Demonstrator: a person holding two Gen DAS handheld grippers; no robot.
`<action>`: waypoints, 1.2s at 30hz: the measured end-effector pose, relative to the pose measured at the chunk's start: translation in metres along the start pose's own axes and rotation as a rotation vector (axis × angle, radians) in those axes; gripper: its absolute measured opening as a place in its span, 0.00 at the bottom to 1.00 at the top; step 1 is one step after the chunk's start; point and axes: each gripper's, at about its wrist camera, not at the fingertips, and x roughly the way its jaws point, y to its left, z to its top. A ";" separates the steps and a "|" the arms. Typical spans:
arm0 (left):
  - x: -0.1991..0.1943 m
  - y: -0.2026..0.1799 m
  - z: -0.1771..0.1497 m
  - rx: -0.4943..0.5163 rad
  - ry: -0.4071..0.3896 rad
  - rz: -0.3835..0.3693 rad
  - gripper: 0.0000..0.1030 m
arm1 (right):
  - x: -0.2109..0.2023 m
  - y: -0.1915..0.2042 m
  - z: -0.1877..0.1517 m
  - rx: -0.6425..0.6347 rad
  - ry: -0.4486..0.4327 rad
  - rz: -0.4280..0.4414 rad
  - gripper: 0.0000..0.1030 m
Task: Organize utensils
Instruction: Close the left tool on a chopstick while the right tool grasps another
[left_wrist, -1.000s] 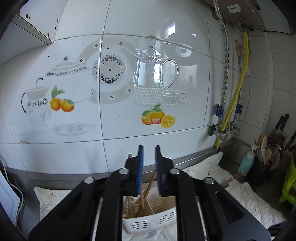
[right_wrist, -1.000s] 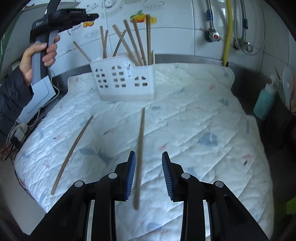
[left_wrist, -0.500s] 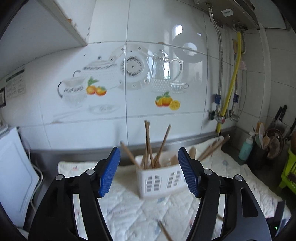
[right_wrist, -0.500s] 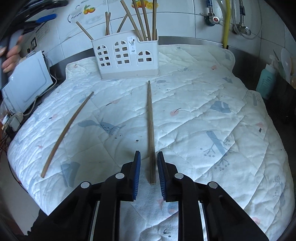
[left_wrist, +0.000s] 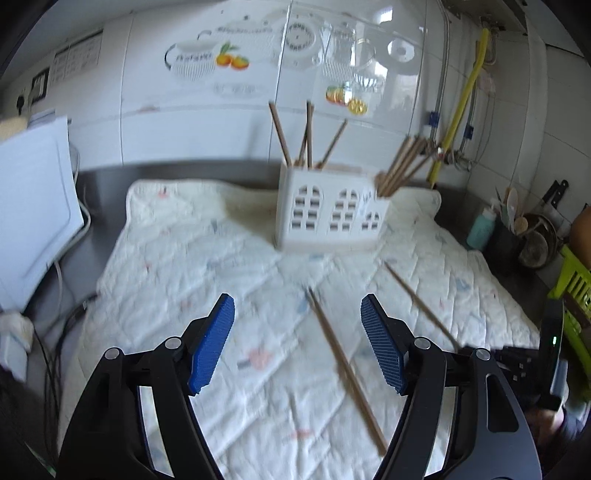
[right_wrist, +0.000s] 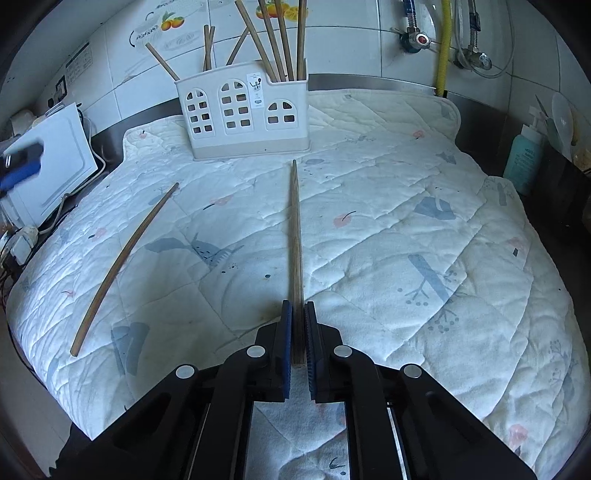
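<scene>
At lower centre, one chopstick (right_wrist: 296, 236) lying on the quilted mat (right_wrist: 388, 229) is clamped by the right tool (right_wrist: 298, 334), while the empty left tool (left_wrist: 297, 345) is opening above another chopstick (left_wrist: 343, 365).

White plastic utensil caddy with arched cut-outs (right_wrist: 243, 110): upright, far side of quilt, holding several leaning wooden chopsticks (right_wrist: 280, 40). Straight brown wooden chopstick (right_wrist: 296, 236): flat, centre, pointing at caddy. Second, thinner wooden stick (right_wrist: 125, 258): flat, left, angled.
</scene>
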 end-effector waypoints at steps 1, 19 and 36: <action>0.001 -0.003 -0.010 -0.001 0.015 -0.002 0.69 | -0.001 0.000 0.000 0.003 -0.002 0.001 0.06; 0.044 -0.050 -0.089 -0.021 0.210 -0.082 0.31 | -0.025 0.006 -0.003 0.020 -0.059 0.015 0.06; 0.052 -0.055 -0.093 -0.022 0.236 0.020 0.13 | -0.029 0.009 -0.004 0.026 -0.071 0.022 0.06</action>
